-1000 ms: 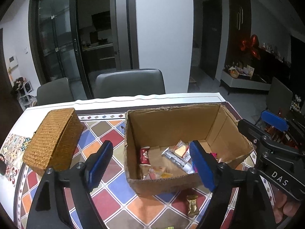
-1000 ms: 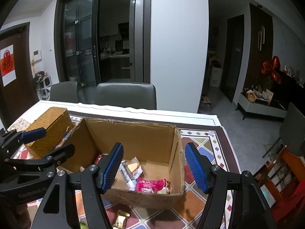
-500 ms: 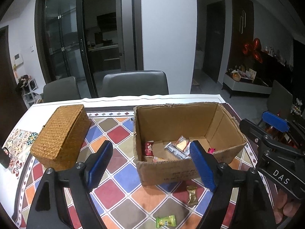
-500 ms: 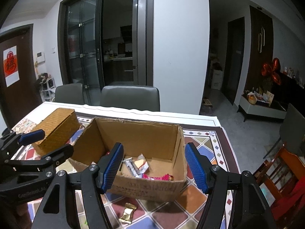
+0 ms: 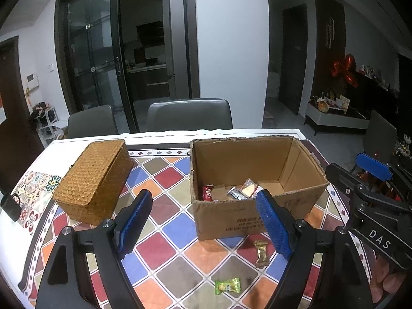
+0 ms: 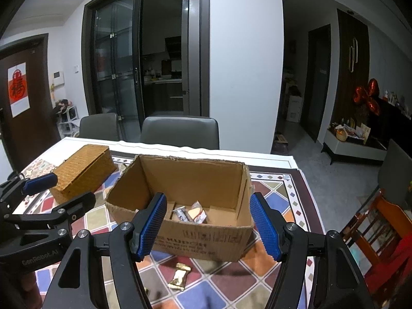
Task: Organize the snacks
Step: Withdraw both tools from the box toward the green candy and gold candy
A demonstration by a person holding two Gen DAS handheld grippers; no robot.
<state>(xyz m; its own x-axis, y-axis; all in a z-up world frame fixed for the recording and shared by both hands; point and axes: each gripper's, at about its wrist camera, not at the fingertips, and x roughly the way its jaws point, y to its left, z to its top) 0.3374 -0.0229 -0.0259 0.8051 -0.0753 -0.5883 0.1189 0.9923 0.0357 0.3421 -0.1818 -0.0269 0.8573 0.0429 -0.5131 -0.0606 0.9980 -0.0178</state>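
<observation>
An open cardboard box point(image 5: 283, 216) point(image 6: 206, 239) stands on the patterned tablecloth and holds several wrapped snacks point(image 5: 243, 191) point(image 6: 191, 213). A gold-wrapped candy point(image 5: 261, 253) point(image 6: 180, 275) lies on the cloth in front of the box. A green-wrapped candy point(image 5: 228, 285) lies nearer to me. My left gripper point(image 5: 203, 229) is open and empty, held above the cloth before the box. My right gripper point(image 6: 208, 228) is open and empty, in front of the box and above the gold candy.
A closed wicker basket point(image 5: 95, 180) point(image 6: 82, 171) sits left of the box. Two grey chairs point(image 5: 189, 114) stand at the table's far side. A dark mug point(image 5: 10, 204) is at the left edge. A wooden chair point(image 6: 381, 219) stands to the right.
Both grippers have drawn back and up from the box. The box now looks smaller and the gold and green candies on the cloth have come into view.
</observation>
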